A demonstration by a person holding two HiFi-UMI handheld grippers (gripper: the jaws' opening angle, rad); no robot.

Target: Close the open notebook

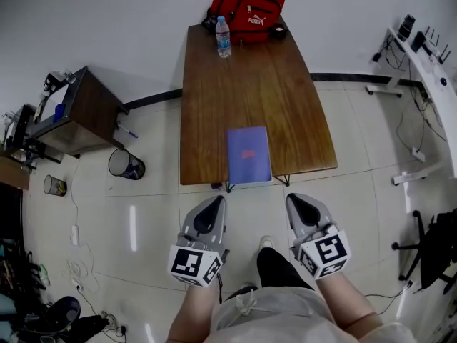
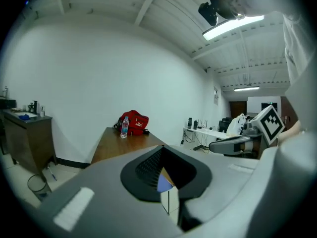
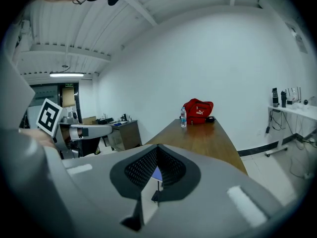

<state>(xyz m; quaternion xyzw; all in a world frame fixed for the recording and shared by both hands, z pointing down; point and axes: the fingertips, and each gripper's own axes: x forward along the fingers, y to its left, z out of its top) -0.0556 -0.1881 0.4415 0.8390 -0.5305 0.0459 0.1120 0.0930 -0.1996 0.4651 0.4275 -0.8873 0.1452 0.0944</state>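
The notebook (image 1: 249,154) lies closed on the wooden table (image 1: 243,84), with its blue-violet cover up. It sits at the near end of the table, and its lower edge is right at the table's front edge. Nothing touches it.

Both grippers are held in front of the table and over the floor, well apart from the notebook. The left gripper (image 1: 216,199) is clenched: its two jaws meet at the tips and there is nothing between them. The right gripper (image 1: 293,197) is in the same state, jaws together and empty. Below the meeting tips, each gripper view shows a small blue sliver through the narrow opening. This is probably the notebook cover seen far behind, not a thing in the grip.

At the far end of the table a water bottle (image 1: 223,37) stands upright, and just behind it a red bag (image 1: 246,9) rests against the white wall.

On the tiled floor left of the table there is a dark cabinet (image 1: 78,113), and a black mesh wastebasket (image 1: 126,164) stands near it. On the right side a white desk (image 1: 428,77) carries some small devices
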